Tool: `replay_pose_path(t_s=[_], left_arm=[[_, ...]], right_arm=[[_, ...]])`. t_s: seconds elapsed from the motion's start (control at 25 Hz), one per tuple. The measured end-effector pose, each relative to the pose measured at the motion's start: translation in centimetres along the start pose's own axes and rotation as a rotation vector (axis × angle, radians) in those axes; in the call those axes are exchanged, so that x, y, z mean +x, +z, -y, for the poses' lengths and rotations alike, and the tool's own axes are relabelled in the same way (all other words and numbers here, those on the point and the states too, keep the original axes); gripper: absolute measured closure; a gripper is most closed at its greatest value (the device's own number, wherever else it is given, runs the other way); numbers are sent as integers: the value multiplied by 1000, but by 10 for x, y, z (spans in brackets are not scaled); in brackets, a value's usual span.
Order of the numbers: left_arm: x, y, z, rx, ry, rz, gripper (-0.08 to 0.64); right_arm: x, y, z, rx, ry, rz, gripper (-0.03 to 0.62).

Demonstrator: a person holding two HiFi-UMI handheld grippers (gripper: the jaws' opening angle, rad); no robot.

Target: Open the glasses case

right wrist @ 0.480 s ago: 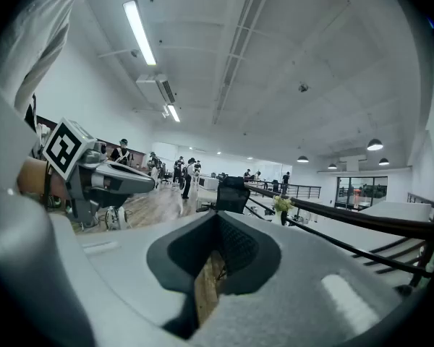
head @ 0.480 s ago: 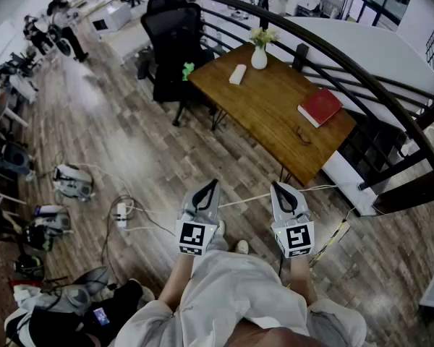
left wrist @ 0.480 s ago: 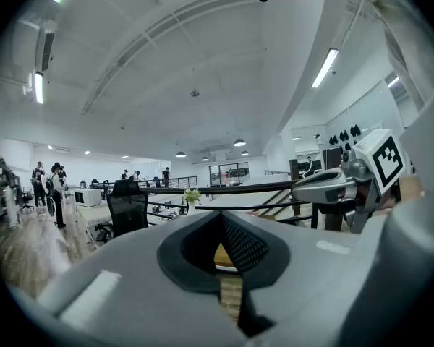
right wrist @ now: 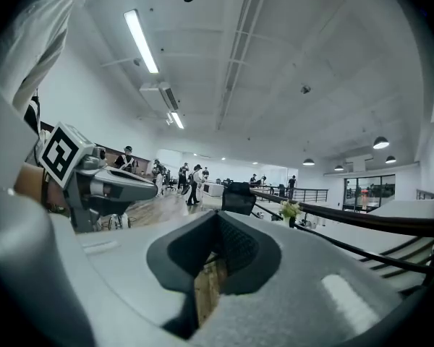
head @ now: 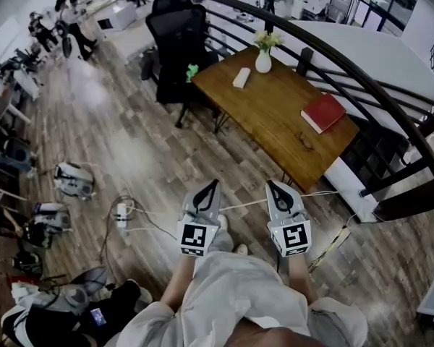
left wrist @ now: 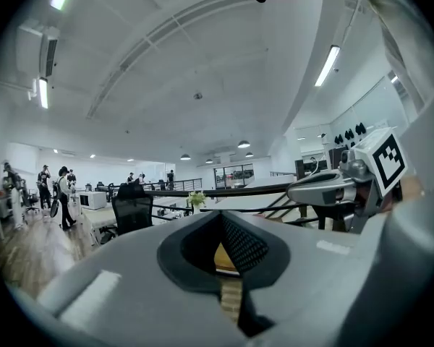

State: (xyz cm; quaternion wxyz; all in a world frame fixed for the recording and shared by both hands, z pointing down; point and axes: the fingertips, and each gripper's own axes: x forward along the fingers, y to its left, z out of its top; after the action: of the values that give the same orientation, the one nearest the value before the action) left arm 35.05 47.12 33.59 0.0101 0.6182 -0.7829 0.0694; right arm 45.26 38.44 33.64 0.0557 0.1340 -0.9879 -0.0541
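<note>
Wooden table (head: 275, 118) — book (head: 323, 113), vase (head: 263, 61), white case (head: 241, 77) — stands well beyond left gripper (head: 214, 183) and right gripper (head: 270, 185), both closed, empty.

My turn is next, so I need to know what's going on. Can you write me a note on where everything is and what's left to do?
Left gripper: jaws shut, nothing in them, held about level in front of the person.
Right gripper: the same, shut and empty.
Things: the wooden table stands ahead across the floor, likely out of reach from here. The white oblong thing beside the vase is probably the glasses case; it looks closed. A red book lies near the table's right end.
Done: nothing yet.
Left: walk to the table, steady the case, open its lid.
</note>
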Motion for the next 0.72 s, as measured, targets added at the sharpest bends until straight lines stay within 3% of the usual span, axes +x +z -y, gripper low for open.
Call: replay_pose_path(t_s=[0.72], left_arm=[[104,-1,-119,-24,-2,29,540]], right_arm=[[147,6,35,-28,-27,-39,589]])
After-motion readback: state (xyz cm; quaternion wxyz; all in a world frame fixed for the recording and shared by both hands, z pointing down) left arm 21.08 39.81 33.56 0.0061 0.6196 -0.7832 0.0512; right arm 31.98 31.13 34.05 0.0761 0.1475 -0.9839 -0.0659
